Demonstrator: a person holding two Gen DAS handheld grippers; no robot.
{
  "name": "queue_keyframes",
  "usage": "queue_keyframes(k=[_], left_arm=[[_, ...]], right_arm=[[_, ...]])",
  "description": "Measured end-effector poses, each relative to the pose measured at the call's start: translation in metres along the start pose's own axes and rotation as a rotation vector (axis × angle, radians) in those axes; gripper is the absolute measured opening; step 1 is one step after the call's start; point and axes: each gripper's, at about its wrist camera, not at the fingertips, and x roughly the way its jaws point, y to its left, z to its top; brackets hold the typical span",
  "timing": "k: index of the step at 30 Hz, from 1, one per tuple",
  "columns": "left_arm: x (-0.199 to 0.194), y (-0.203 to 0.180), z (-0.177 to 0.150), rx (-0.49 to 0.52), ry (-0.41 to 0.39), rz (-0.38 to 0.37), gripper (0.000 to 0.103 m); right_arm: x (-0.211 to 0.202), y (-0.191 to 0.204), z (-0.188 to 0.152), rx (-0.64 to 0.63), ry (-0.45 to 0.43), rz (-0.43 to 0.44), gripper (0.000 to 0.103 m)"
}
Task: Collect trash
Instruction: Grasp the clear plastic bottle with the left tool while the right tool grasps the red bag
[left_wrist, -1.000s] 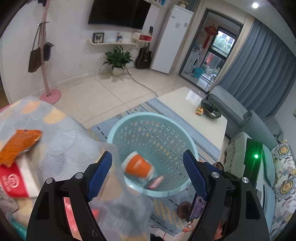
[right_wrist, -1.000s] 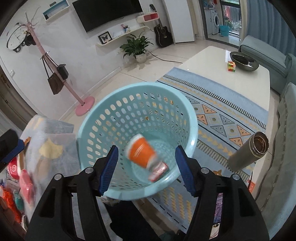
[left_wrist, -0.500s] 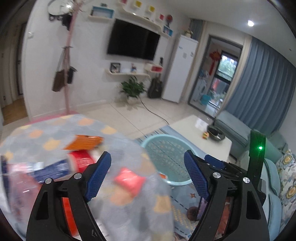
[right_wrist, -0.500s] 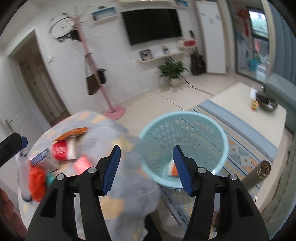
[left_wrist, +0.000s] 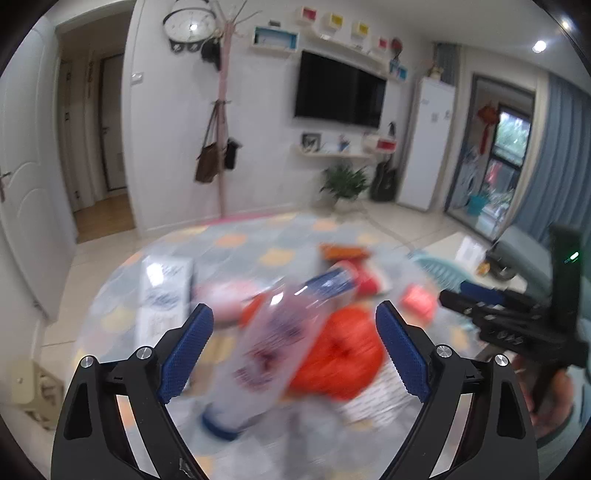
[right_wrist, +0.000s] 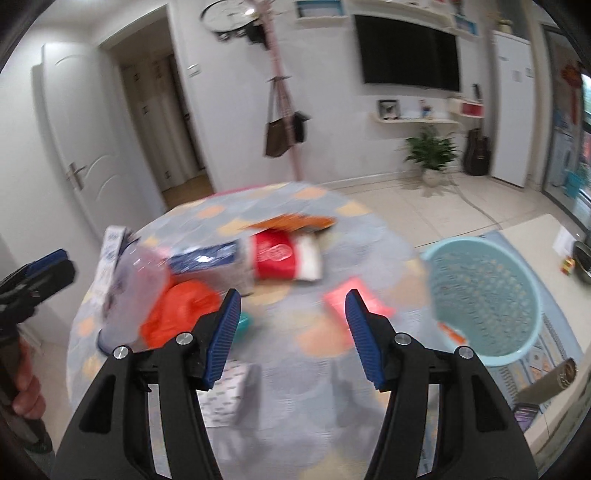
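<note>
Mostly outstanding: bottle (left_wrist: 273, 332), red bag (right_wrist: 177, 314), wrappers lying on table (right_wrist: 369, 229); both grippers (left_wrist: 293, 354) (right_wrist: 291, 332) gaping empty.

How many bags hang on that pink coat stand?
2: a brown bag hangs left of the pole, and a smaller black bag hangs right of it. Others could be hidden behind them.

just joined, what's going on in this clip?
A person with a handheld gripper in each hand is clearing trash off a round table into a teal basket beside it. Both the left gripper and right gripper are open and empty, aimed at the pile: a clear plastic bottle, an orange bag, a red paper cup. The frames are motion-blurred.
</note>
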Motion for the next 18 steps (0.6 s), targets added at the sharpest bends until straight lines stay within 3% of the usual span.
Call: queue_keyframes(k=[6, 13, 18], left_arm=[[0.031, 0.031, -0.022, 0.034, 0.099, 0.040, 0.087], [0.061, 0.038, -0.025, 0.019, 0.159, -0.047, 0.086], [0.075, 0.038, -0.032, -0.002, 0.200, -0.078, 0.072]], right_arm=[[0.017, 0.036, -0.013, -0.029, 0.048, 0.079, 0.055], [0.034, 0.047, -0.015, -0.016, 0.097, 0.109, 0.055], [0.040, 0.052, -0.015, -0.015, 0.108, 0.111, 0.056]])
